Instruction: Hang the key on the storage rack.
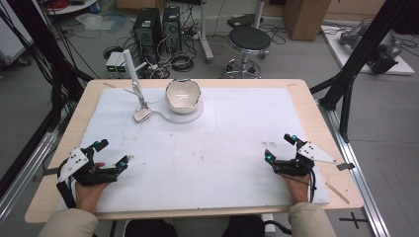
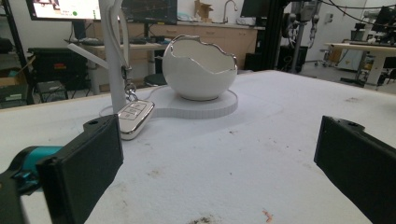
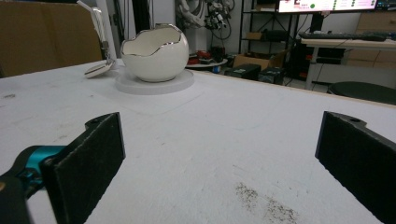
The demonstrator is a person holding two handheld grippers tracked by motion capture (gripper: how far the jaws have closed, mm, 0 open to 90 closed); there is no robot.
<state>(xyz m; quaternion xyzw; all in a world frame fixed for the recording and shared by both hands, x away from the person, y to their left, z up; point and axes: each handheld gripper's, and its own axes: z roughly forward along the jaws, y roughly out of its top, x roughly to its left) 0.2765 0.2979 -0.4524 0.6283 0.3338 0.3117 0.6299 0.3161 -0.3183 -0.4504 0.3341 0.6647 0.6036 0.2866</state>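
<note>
A white eggshell-shaped bowl (image 1: 183, 96) with a jagged silver rim sits on a round white base (image 1: 195, 116) at the back of the table. Beside it a white upright stand (image 1: 129, 69) holds a silver-white car key fob (image 1: 142, 115) on a ring, the fob resting on the mat. The bowl (image 2: 199, 68), stand (image 2: 113, 51) and fob (image 2: 135, 119) lie ahead of my left gripper (image 2: 219, 163); the bowl (image 3: 155, 53) is also far ahead of my right gripper (image 3: 219, 158). My left gripper (image 1: 111, 154) rests open at the front left. My right gripper (image 1: 280, 147) rests open at the front right. Both are empty.
A white foam mat (image 1: 222, 143) covers the wooden table (image 1: 306, 94), with faint dirt marks at its middle. Beyond the table stand a black stool (image 1: 248, 39), computer towers (image 1: 148, 27) and cables. Black frame posts (image 1: 356, 54) flank the table's right side.
</note>
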